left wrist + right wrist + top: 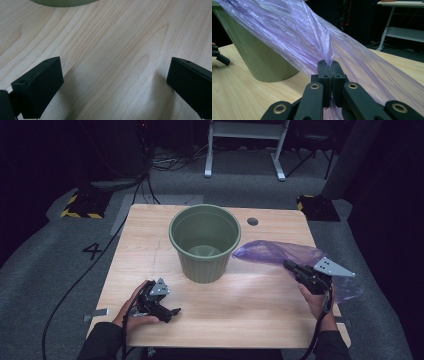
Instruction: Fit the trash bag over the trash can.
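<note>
Purple plastic bag (294, 32) pinched in right tool (331, 65), beside green bin (204, 241)

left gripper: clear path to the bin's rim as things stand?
Probably yes. The left gripper rests open on the table, bare wood between it and the green bin. The purple bag, clamped in the right gripper, hangs at the bin's far side, out of the way.

Dim, dark-edged room; overhead light brightens the table (150, 245), slightly blurred.
</note>
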{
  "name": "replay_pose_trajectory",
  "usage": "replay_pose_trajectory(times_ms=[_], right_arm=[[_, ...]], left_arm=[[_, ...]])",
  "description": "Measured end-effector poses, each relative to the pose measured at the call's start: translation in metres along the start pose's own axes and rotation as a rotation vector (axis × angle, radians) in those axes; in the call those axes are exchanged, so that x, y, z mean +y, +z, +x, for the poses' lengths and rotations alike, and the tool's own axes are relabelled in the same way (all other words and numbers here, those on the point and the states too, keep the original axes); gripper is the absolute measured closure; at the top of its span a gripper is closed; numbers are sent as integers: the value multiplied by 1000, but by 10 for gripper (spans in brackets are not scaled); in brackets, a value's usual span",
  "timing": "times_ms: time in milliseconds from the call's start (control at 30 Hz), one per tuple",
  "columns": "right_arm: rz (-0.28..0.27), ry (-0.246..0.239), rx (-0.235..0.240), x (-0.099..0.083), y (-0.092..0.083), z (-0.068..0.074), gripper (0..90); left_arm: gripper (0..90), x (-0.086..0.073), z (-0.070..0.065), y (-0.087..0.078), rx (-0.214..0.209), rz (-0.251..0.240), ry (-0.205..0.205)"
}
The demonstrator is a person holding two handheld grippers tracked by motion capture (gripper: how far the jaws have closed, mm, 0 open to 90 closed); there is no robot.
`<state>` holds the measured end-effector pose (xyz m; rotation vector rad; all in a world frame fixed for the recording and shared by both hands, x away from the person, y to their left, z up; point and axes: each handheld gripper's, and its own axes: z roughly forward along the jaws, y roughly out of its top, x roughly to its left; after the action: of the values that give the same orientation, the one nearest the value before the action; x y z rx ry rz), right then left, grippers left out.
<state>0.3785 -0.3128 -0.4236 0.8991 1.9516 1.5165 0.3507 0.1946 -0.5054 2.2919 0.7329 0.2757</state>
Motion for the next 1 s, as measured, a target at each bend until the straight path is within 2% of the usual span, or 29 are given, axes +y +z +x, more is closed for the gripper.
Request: replay_pose_trajectory(times_ms=[300, 500, 767, 1000], right_arm=[[-25, 0, -16, 5, -10, -3, 894], [-48, 5, -26, 10, -16, -5, 894], [-70, -24, -30, 25, -13, -2, 894], [-82, -28, -51, 32, -18, -6, 894]], left_arm=[[4, -2, 9, -2, -4, -1, 3], [4, -2, 9, -2, -3, -2, -1], [4, -2, 9, -2, -3, -2, -1], [3, -2, 10, -2, 2, 1, -2]])
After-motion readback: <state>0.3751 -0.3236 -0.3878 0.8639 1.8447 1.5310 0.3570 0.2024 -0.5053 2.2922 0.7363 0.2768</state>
